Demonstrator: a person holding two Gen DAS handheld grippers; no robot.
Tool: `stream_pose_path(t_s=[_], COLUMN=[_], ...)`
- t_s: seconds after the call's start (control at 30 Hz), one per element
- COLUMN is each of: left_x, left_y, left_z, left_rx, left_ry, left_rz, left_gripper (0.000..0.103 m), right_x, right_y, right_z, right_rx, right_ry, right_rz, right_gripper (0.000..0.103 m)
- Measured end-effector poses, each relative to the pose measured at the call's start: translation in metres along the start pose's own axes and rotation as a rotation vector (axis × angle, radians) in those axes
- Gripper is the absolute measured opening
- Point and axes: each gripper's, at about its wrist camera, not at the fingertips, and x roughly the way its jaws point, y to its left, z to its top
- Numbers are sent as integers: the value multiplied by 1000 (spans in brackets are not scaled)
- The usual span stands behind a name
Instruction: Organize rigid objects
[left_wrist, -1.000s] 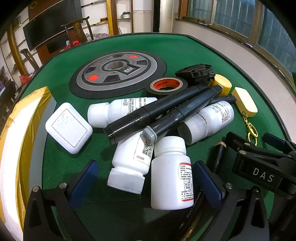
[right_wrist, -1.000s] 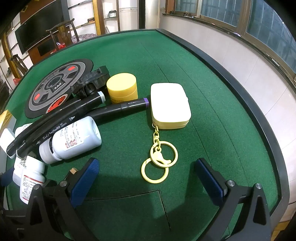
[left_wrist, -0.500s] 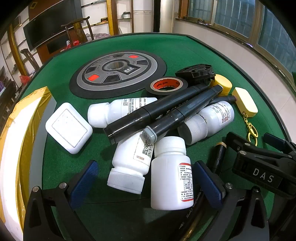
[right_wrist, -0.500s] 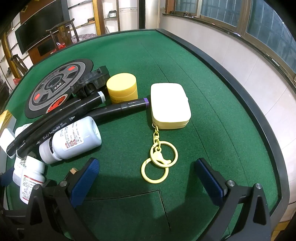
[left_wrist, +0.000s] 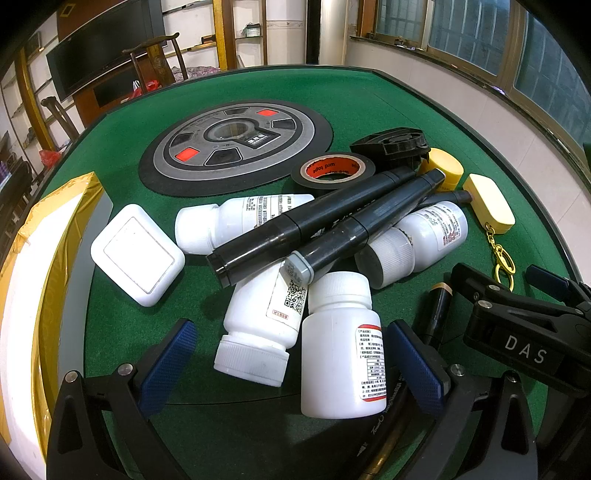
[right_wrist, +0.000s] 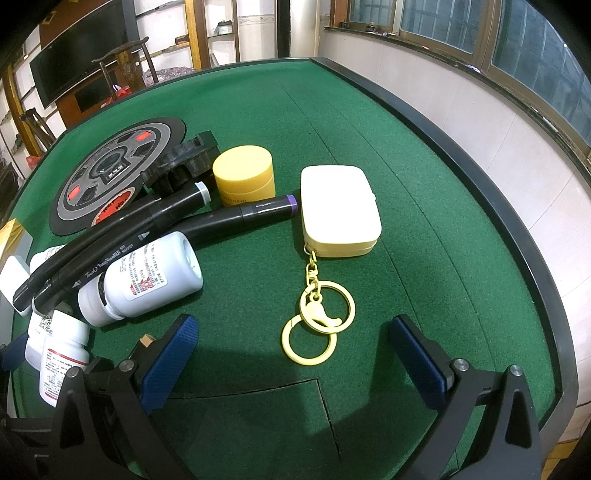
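My left gripper, jaws apart, straddles the white pill bottle lying in the pile; I'd close squarely mid-body. Right gripper hangs spread over the keyring

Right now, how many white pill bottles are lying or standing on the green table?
4. One upright nearest the camera; one lying cap-forward to its left; one lying farther left under the black markers; one lying on the right. The pile may hide more.

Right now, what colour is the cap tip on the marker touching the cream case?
Purple; the marker shows it best in the right wrist view.
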Motion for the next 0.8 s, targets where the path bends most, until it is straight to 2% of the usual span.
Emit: stream_pose_path(t_s=[0.8], left_x=[0], left_y=[-1], left_z=[0], left_rx=[5], left_ry=[1], left_rz=[1], left_gripper=[102], right_x=[-2], right_y=[-1], right_z=[-3], right_rx=[0], right_ry=[-1], right_rz=[-1], right_gripper=[103])
